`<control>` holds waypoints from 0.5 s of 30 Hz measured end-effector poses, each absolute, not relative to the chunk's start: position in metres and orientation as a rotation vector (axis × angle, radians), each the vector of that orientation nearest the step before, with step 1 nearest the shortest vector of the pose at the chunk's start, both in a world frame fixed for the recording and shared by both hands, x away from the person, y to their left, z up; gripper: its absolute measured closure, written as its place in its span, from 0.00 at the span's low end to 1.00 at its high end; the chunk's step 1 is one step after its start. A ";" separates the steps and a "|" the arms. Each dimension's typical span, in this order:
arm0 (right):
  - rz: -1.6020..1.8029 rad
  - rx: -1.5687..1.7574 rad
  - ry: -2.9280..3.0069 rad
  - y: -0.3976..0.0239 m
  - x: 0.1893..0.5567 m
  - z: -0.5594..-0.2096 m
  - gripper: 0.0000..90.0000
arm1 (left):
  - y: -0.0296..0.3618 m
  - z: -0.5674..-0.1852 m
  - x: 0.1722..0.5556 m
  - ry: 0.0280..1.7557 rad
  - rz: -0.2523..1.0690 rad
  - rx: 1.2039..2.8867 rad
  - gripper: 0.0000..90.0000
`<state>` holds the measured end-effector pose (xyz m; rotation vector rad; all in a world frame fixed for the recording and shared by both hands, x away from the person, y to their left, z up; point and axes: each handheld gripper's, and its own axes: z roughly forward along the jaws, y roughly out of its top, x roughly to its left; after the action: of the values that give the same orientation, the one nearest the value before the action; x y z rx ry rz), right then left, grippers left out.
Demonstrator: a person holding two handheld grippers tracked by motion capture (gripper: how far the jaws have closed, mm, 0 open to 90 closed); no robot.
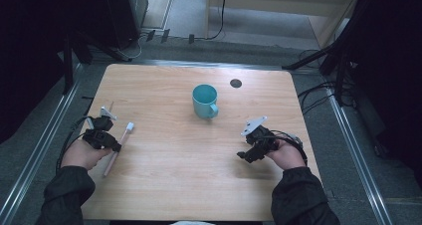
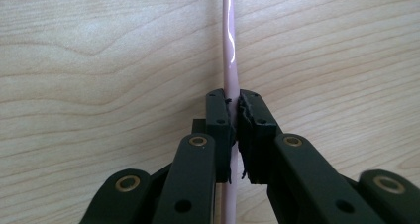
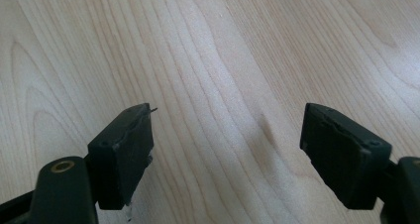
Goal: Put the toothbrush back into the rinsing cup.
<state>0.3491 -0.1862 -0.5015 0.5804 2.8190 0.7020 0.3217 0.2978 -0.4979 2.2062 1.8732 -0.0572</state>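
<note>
A pink toothbrush with a white head lies on the wooden table at the left. My left gripper is shut on its handle; in the left gripper view the thin pink handle runs straight up from between the two pads. A teal mug stands upright near the table's middle, handle toward the front right. My right gripper rests low over the table at the right, open, with bare wood between its fingers.
A small dark round hole sits in the tabletop behind the mug. Cables trail from both grippers toward the table's side edges. Dark stands and cables crowd the floor around the table.
</note>
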 end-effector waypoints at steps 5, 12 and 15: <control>0.706 0.577 2.820 -0.186 0.349 -0.502 0.23 | 0.295 -0.490 0.320 1.844 -0.029 2.177 0.93; 0.711 0.573 2.821 -0.186 0.349 -0.502 0.23 | 0.292 -0.480 0.319 1.780 -0.003 2.172 0.93; 0.712 0.577 2.821 -0.186 0.349 -0.501 0.23 | 0.291 -0.478 0.319 1.760 -0.004 2.159 0.93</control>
<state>0.3489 -0.1865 -0.5015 0.5771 2.8207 0.7119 0.3187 0.2908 -0.4779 2.1593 1.7597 -0.0044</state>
